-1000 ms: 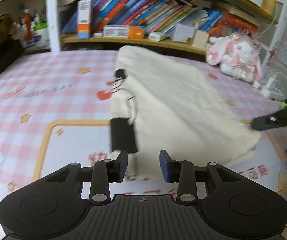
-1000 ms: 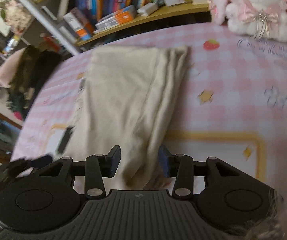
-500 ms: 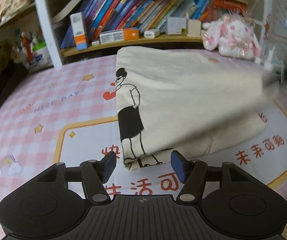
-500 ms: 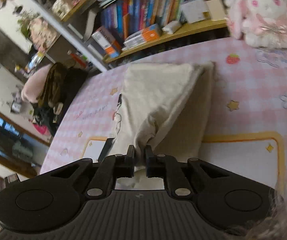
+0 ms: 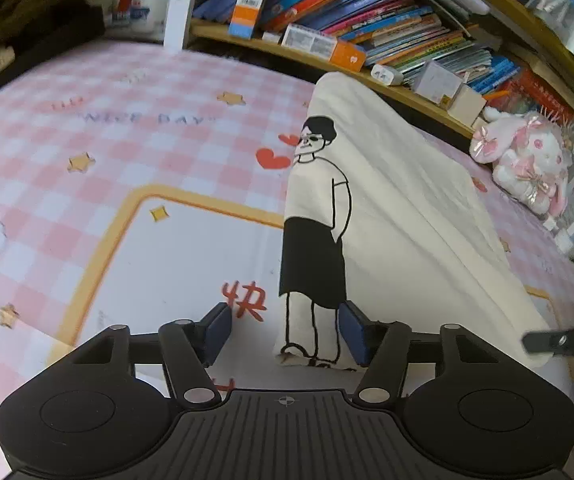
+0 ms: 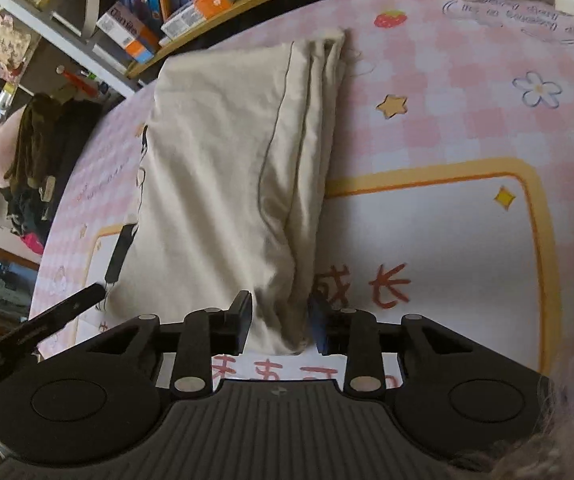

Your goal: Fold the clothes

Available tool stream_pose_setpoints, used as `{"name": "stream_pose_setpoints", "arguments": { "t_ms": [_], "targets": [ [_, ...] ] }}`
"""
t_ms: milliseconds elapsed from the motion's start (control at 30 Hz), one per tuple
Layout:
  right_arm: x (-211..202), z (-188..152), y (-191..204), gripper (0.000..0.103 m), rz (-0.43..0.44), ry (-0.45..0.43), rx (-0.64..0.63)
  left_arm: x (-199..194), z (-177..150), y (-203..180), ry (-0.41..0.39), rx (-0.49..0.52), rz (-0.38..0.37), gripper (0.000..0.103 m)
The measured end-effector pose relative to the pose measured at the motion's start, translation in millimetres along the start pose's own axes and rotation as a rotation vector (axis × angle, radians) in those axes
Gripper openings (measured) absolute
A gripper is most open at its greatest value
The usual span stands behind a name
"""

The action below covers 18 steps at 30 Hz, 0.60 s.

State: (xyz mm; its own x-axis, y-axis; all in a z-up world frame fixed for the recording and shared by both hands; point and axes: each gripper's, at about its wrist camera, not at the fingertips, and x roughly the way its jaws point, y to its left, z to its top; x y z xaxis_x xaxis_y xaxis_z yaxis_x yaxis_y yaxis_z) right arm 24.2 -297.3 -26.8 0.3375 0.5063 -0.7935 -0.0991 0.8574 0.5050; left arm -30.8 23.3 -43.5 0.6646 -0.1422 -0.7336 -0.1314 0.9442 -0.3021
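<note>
A single cream T-shirt, folded into a long band and printed with one line-drawn figure, lies along the middle of a worktop covered by a pink checked mat, its far end close to the bookshelf and its near corners at the two tools. The left hand-held gripper straddles the near left corner, jaws half apart and closing, the printed corner lying between the pads with a gap on the left side; whether the right pad touches the cloth cannot be told. The right hand-held gripper stands over the near right corner, where the stacked folds bunch between narrowly set jaws that are opening; the cloth fills most of the gap, and any contact is hard to make out. Bare mat lies to the left of the shirt in the left wrist view and to its right in the right wrist view, giving room on both sides. One pink-and-white plush rabbit sits at the far right edge beside cables; in the right wrist view it is cut off at the top. A dark heap on the far left is too dim to identify.
</note>
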Motion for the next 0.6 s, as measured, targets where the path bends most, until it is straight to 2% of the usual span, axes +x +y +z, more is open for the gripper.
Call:
{"name": "stream_pose_setpoints", "arguments": {
  "t_ms": [33, 67, 100, 133, 333, 400, 500, 600],
  "targets": [
    [3.3, -1.2, 0.6, 0.03, -0.008, 0.003, -0.006, 0.4, -0.1, 0.7, -0.004, -0.007, -0.013, 0.039],
    [6.6, -2.2, 0.9, 0.029, -0.018, 0.006, -0.012, 1.2, 0.0, 2.2, 0.003, -0.026, -0.039, 0.031],
    [10.0, -3.2, 1.3, 0.027, -0.028, 0.009, -0.018, 2.6, 0.2, 4.3, 0.02, -0.053, -0.068, 0.012],
    [10.1, -4.2, 1.6, 0.025, -0.033, 0.007, -0.026, 3.1, 0.0, 6.8, 0.033, -0.082, -0.091, 0.005],
    [5.3, -9.9, 1.8, 0.021, -0.051, 0.001, -0.069, -49.6, 5.1, -2.5, -0.06, -0.079, -0.164, 0.004],
    [3.5, -13.2, 1.3, 0.021, -0.04, 0.013, -0.075, -53.5, -0.2, 1.6, -0.027, -0.076, -0.143, 0.004],
    [1.5, -20.7, 3.6, 0.021, -0.019, 0.03, -0.101, -40.4, -16.3, 10.5, 0.064, -0.064, -0.08, 0.005],
    [0.2, -27.9, 11.2, 0.021, -0.033, 0.025, -0.154, -34.6, -22.0, 16.4, 0.073, -0.087, -0.082, 0.007]
  ]
}}
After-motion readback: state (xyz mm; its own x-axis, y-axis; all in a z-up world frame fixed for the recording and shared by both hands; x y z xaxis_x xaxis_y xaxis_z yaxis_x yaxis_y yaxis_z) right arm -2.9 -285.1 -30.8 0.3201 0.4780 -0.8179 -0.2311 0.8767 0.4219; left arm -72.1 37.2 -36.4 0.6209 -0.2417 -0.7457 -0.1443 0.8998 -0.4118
